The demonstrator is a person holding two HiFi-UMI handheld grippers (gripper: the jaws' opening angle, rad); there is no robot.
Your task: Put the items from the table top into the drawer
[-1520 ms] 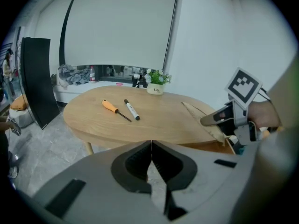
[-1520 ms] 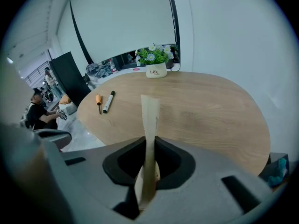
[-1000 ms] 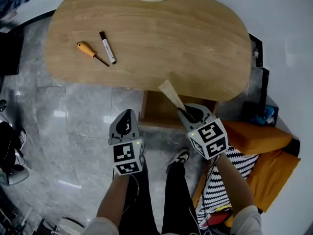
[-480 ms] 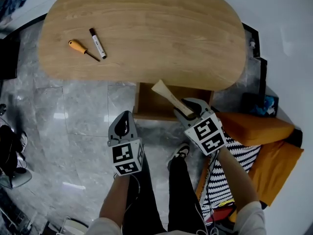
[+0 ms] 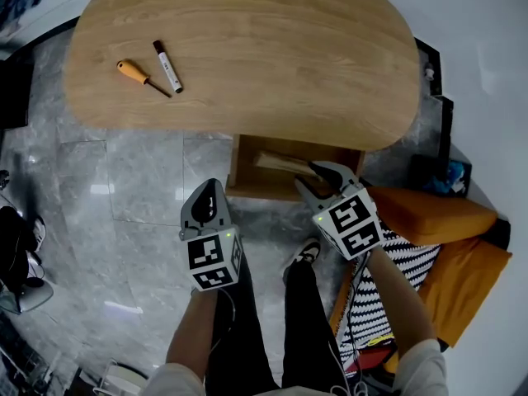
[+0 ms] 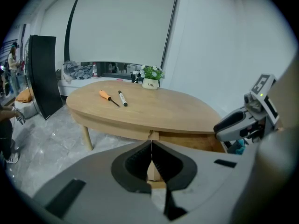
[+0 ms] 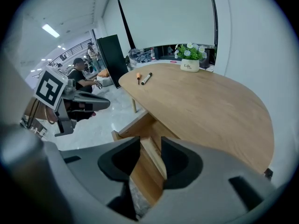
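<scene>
The oval table (image 5: 289,64) carries a potted plant (image 6: 151,76) at its far edge and a screwdriver (image 5: 136,74) and marker (image 5: 167,67) side by side, well apart from both grippers. Its near edge overhangs the open drawer (image 5: 239,178). A pale wooden stick (image 5: 279,163) lies loose in that drawer just below the right gripper (image 5: 314,180), whose jaws have just been opening and stand apart, clear of it. The left gripper (image 6: 150,148) is clenched on nothing, and only the right gripper view shows a person (image 7: 80,80) beyond the table.
</scene>
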